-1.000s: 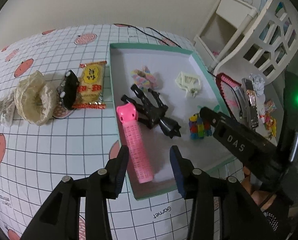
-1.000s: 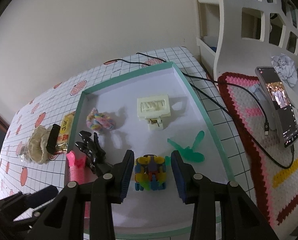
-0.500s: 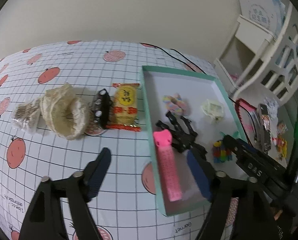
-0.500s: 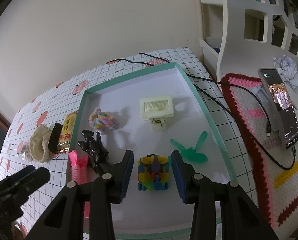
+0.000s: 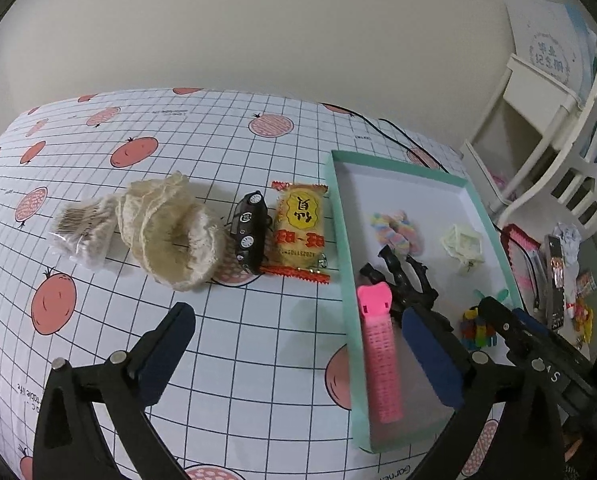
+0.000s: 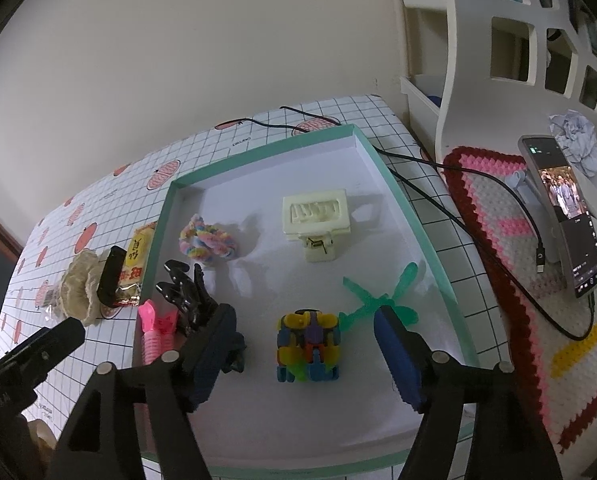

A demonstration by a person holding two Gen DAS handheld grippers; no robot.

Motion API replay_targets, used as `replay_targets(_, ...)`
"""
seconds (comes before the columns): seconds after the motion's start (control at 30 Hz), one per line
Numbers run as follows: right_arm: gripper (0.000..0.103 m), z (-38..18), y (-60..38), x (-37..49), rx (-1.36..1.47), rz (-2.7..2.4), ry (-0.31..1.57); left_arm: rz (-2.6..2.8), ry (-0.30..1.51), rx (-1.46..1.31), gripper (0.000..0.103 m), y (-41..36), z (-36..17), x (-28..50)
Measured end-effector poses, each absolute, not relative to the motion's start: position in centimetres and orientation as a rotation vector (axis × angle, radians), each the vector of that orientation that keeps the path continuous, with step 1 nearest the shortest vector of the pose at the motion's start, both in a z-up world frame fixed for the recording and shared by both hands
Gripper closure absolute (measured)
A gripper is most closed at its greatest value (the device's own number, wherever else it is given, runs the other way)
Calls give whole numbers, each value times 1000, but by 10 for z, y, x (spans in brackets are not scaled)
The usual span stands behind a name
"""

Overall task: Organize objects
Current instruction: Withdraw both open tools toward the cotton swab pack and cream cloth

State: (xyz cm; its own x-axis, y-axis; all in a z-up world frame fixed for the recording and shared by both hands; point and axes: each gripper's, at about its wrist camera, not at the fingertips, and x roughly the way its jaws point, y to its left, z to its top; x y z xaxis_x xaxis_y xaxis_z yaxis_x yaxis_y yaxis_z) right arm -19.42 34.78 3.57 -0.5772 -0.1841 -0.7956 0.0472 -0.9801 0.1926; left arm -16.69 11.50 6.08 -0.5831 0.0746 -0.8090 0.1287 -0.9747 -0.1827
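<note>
A teal-rimmed tray (image 5: 340, 216) holds a pink hair roller (image 5: 378, 352), a black claw clip (image 5: 402, 284), a pastel scrunchie (image 5: 396, 230), a cream clip (image 5: 462, 244) and a colourful block toy (image 6: 308, 348). A green propeller toy (image 6: 378, 300) lies beside the block toy. Left of the tray lie a yellow snack packet (image 5: 300, 232), a black toy car (image 5: 250, 232), a cream crocheted piece (image 5: 174, 232) and a swab packet (image 5: 78, 232). My left gripper (image 5: 298, 352) is open wide over the tablecloth and tray edge. My right gripper (image 6: 306, 354) is open, with the block toy showing between its fingers, untouched.
A black cable (image 6: 414, 164) runs past the tray's far right corner onto a crocheted mat (image 6: 510, 248), where a phone (image 6: 562, 216) leans on a stand. White furniture (image 6: 498, 60) stands behind it. The checked tablecloth (image 5: 138, 140) stretches to the left.
My left gripper opened from a narrow gap at the pink roller to wide, and drew back to the left. My right gripper opened wider over the block toy.
</note>
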Motion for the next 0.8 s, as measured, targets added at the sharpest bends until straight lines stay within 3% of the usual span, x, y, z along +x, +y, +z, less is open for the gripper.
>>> replay_targets(0.1,14,35,347,-194,1373,-2663,-227,-2750,348,1407,0,114,61,-167)
replay_targets(0.3,2,35,345,-194,1364,-2666,-215,-2749,353,1395,0,113,62,-167)
replay_targets(0.8,0,34,345,-194,1363,-2670,-214,-2718,381,1410,0,109,57,-167)
